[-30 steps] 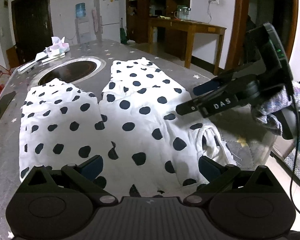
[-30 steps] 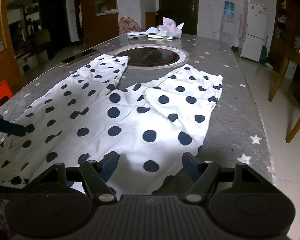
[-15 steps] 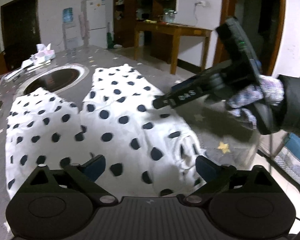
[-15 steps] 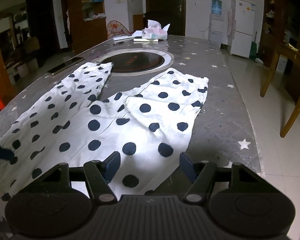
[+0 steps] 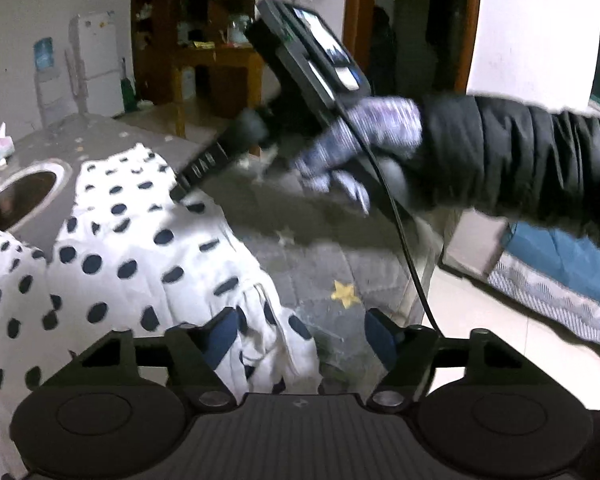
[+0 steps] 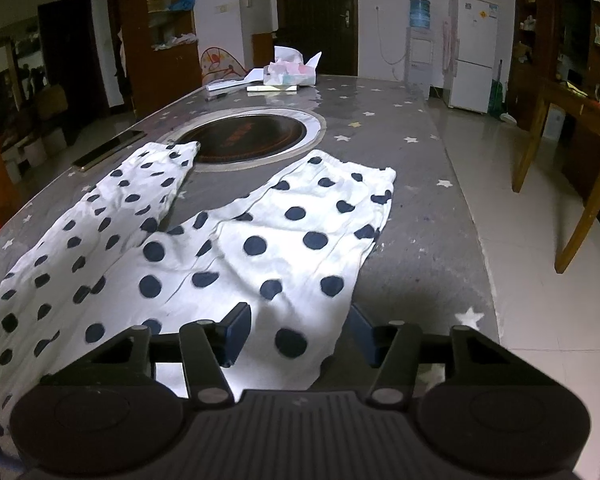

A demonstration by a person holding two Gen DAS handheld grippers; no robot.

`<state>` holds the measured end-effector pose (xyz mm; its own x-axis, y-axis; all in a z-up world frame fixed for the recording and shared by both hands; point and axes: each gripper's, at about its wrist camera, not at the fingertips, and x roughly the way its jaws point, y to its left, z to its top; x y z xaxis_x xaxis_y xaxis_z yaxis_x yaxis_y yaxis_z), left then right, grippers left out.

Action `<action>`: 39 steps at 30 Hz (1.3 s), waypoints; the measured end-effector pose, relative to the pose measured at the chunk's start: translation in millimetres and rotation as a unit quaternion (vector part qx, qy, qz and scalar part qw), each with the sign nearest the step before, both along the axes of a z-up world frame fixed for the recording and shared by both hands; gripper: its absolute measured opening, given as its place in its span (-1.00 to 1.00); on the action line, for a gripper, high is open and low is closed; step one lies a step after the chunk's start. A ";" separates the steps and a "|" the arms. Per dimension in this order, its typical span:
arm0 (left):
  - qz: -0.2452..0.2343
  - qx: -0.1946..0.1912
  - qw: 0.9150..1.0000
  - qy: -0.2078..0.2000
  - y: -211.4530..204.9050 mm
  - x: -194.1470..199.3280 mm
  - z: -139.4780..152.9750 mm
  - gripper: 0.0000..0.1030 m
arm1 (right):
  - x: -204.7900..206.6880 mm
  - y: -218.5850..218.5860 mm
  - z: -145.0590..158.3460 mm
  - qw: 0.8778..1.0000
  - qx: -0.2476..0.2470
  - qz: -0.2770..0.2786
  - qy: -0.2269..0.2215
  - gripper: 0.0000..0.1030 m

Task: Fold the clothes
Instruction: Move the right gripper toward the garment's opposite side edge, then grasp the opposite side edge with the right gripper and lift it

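White trousers with dark dots (image 6: 260,240) lie flat on the grey star-patterned table (image 6: 420,216), legs running toward the far end. In the right wrist view my right gripper (image 6: 298,332) straddles the near side edge of the right leg; its jaws are closing and the pads are still apart from the cloth. In the left wrist view my left gripper (image 5: 300,338) hangs over the bunched waistband corner (image 5: 268,320), jaws closing, cloth partly between them. There too, the right gripper (image 5: 179,193), held by a gloved hand (image 5: 364,140), touches its tip to the leg's edge.
A round dark hob (image 6: 252,136) is set into the table beyond the legs. A tissue box (image 6: 290,74) and papers stand at the far end, a phone (image 6: 110,148) at the left edge. The table's right edge drops to tiled floor (image 6: 520,280); a wooden table (image 6: 572,120) stands beyond.
Both pairs of jaws have narrowed. The left wrist view has swung right toward the waistband corner. The right gripper has drawn back along the right leg's edge.
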<state>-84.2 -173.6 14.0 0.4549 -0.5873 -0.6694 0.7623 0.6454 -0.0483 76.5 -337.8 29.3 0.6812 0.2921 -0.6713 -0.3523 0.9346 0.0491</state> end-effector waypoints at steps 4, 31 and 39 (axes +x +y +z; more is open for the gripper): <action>0.001 0.019 0.999 0.027 -1.8 7.0 -12.6 -0.12 | 21.3 -7.4 2.2 1.000 0.012 -0.009 0.005 -0.02; 0.061 -0.094 0.990 0.086 58.4 40.8 11.1 -0.79 | 169.4 -0.4 -28.2 0.995 0.005 -0.086 0.046 -0.81; 0.082 -0.124 0.985 0.085 74.9 33.1 23.4 -0.84 | 170.5 5.4 -1.1 0.995 0.018 -0.098 0.023 -0.93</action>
<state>-51.1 -98.7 37.5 0.4506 -0.6701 -0.5898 0.6156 0.7117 -0.3383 247.0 -332.3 28.1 0.6956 0.1806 -0.6953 -0.1599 0.9825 0.0953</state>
